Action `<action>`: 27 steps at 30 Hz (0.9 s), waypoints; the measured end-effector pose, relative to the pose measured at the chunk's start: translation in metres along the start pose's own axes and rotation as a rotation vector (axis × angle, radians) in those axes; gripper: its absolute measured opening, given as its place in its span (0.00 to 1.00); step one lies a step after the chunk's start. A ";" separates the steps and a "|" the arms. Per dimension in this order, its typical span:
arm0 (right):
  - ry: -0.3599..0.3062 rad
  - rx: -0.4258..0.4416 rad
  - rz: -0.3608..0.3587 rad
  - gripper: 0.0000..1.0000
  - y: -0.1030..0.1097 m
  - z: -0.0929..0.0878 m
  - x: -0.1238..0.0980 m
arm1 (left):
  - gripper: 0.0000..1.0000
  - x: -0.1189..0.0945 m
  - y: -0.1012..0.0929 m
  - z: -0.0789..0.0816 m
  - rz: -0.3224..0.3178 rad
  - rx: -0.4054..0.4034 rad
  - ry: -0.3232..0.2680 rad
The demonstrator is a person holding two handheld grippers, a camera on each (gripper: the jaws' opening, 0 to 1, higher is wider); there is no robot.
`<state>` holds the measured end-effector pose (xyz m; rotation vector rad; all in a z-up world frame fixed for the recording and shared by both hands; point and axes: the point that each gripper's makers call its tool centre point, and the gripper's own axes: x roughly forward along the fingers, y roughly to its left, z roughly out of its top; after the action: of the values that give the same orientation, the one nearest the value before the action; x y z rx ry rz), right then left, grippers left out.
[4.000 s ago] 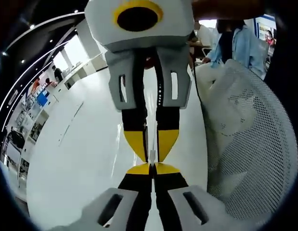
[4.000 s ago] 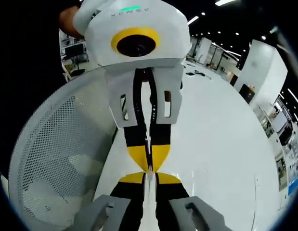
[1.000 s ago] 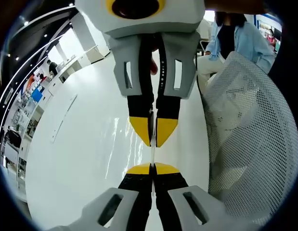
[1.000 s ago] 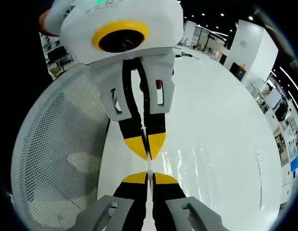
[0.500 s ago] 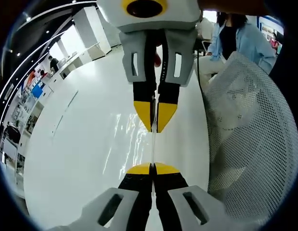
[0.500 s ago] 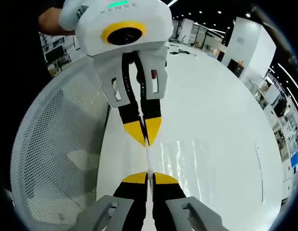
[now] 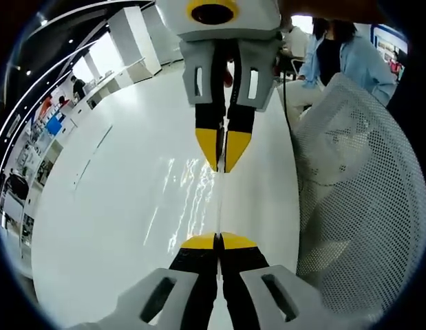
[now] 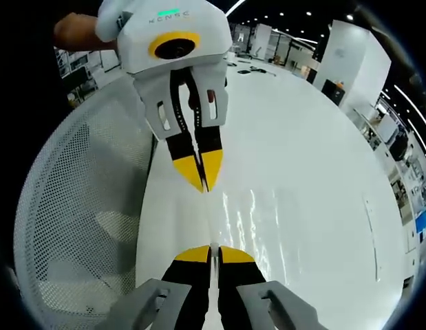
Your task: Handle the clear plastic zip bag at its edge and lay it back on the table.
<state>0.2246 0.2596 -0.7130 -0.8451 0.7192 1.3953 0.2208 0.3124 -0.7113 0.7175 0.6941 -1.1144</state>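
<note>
The zip bag [image 7: 218, 199] hangs stretched between the two tools, seen edge-on as a thin clear strip above the white counter [image 7: 109, 206]. The left tool [image 7: 217, 240] is clamped on one end of its edge; the right tool [image 8: 210, 251] is clamped on the opposite end. So the bag's long axis runs straight from one tool to the other, and both hold it equally. A mesh chair [image 7: 357, 192] stands just beside the counter. Laying it down likely calls for lowering both ends together.
</note>
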 end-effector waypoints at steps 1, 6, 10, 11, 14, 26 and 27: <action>0.001 0.000 -0.001 0.00 0.000 -0.001 0.000 | 0.00 0.000 0.000 0.000 -0.001 -0.001 0.000; 0.008 0.010 -0.006 0.00 -0.002 -0.007 -0.003 | 0.00 0.000 0.000 0.000 0.001 -0.001 0.000; 0.014 0.014 -0.008 0.00 -0.003 -0.011 -0.004 | 0.00 0.000 0.000 0.000 -0.001 -0.003 0.001; 0.015 0.017 -0.010 0.00 -0.002 -0.012 -0.005 | 0.00 0.000 0.001 -0.001 -0.001 -0.003 0.001; 0.022 0.019 -0.014 0.00 -0.003 -0.017 -0.007 | 0.00 0.000 0.001 -0.002 -0.001 -0.006 0.002; 0.030 0.031 -0.020 0.00 -0.006 -0.025 -0.010 | 0.00 0.000 0.001 -0.003 0.000 -0.024 0.004; 0.032 0.033 -0.020 0.00 -0.006 -0.026 -0.010 | 0.00 0.000 0.002 -0.004 0.001 -0.024 0.006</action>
<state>0.2318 0.2327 -0.7177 -0.8483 0.7543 1.3513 0.2219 0.3156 -0.7132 0.7012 0.7115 -1.1018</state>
